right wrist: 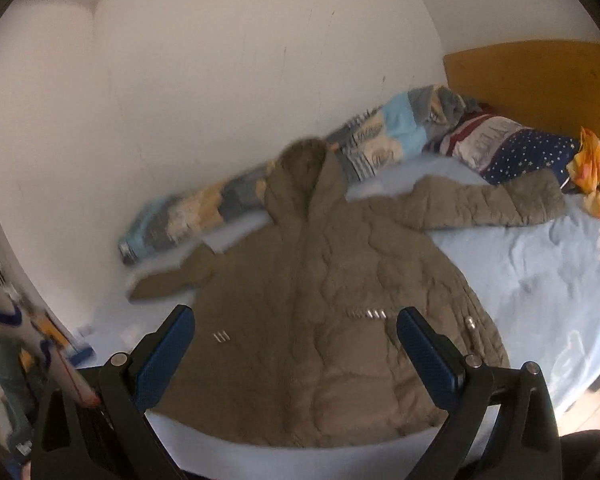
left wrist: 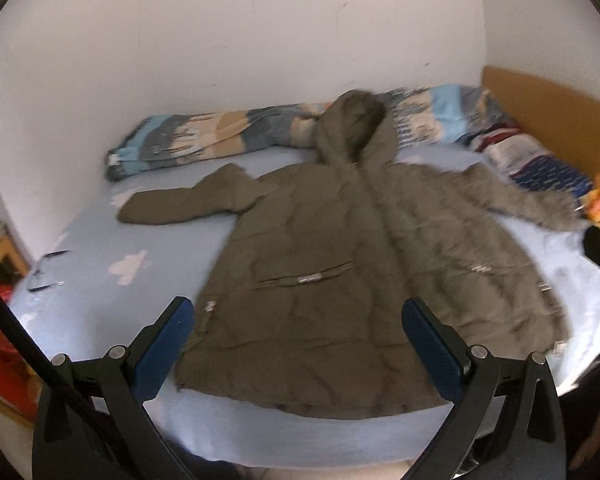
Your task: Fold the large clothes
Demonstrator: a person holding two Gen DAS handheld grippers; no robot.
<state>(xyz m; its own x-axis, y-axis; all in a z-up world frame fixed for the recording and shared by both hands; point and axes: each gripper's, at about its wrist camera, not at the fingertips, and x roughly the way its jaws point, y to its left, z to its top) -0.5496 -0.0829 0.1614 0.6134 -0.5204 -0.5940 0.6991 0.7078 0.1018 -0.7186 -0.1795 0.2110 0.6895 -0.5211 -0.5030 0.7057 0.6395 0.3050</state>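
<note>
While both grippers' fingers (left wrist: 432,344) (right wrist: 428,356) hang spread apart and empty, the jacket (left wrist: 340,280) lies flat (hem partly hidden).

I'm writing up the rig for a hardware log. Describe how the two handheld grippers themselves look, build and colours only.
Both look alike. The left gripper and the right gripper each have two black angular fingers faced on the inside with dark blue, finely textured pads. Round silver pivot pins sit on the black linkages behind the pads. No cables or sleeves show clearly.
</note>
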